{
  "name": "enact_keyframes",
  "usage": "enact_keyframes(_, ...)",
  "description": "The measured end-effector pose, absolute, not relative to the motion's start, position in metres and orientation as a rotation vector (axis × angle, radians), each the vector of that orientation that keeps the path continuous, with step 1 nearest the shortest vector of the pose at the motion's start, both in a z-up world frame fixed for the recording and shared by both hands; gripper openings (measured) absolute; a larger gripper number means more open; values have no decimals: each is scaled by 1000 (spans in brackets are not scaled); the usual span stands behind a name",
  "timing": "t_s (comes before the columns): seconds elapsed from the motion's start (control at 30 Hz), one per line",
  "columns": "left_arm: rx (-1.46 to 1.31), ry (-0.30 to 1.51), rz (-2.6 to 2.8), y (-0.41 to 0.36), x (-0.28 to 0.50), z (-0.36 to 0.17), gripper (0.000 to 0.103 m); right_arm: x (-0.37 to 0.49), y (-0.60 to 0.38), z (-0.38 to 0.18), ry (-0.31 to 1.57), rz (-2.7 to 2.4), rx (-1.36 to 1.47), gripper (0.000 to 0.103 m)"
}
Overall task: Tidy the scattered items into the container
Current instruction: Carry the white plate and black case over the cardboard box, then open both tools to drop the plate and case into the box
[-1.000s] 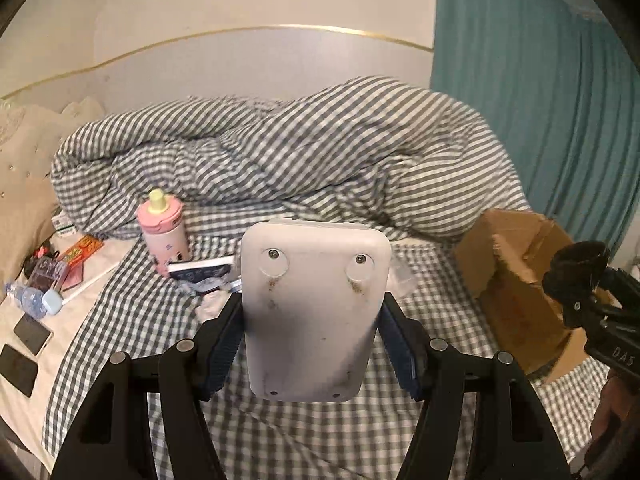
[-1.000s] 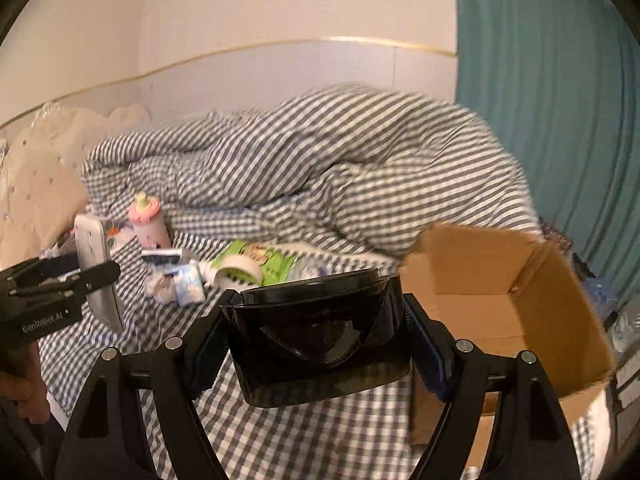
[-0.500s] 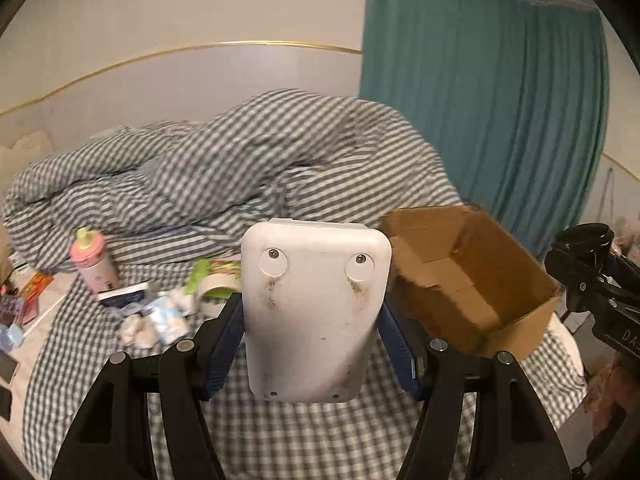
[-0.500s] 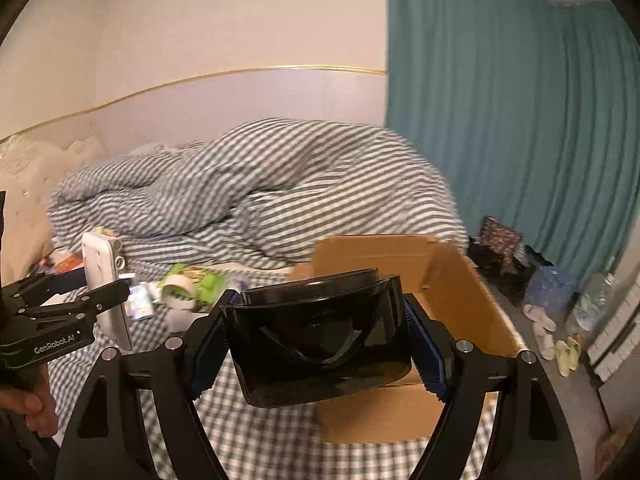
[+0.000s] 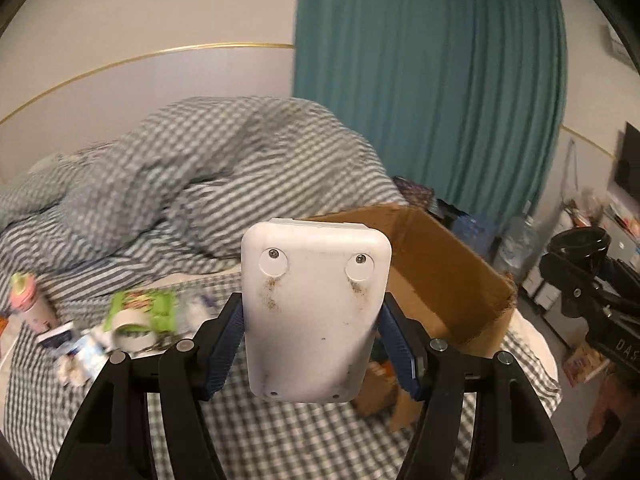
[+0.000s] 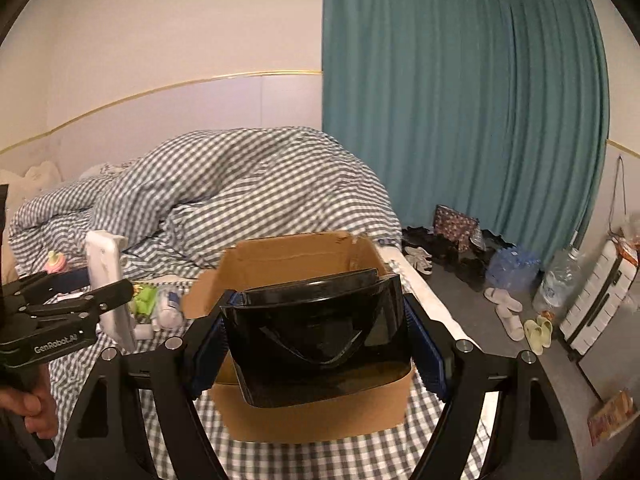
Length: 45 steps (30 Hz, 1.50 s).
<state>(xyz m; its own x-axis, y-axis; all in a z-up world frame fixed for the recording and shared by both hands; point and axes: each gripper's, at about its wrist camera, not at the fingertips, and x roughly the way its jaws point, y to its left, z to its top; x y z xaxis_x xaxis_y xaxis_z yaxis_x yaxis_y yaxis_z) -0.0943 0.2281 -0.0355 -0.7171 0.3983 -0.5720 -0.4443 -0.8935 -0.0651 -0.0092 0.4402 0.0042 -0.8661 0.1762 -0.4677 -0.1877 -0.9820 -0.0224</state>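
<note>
Left claw (image 5: 316, 344) clamped on a white device, right claw (image 6: 320, 344) clamped on a black tray, both tilted downward

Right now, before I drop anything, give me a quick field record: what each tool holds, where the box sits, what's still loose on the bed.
left tool: shut on white plastic device, held upright
right tool: shut on black plastic tray
cardboard box: open, on the checked bedsheet, directly beyond the right tool
box contents: mostly hidden; cannot tell
loose items: pink bottle, green packet, roll of tape, small white packs, all left of the box
background: bunched checked duvet, teal curtain
</note>
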Motion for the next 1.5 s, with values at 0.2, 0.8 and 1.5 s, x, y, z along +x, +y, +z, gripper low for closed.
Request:
enact_keyframes(0.2, -861, 171, 2456, 279, -115, -52, 67, -9, 469, -4, 58, 2826, -722, 79)
enact_keyframes(0.8, -967, 308, 2417, 350, -149, -95, 89, -33, 510, -32, 97, 2792, -788, 79)
enact_keyframes(1.5, -889, 205, 2686, 219, -171, -61, 101, -129, 439, -97, 18, 2820, -1059, 83)
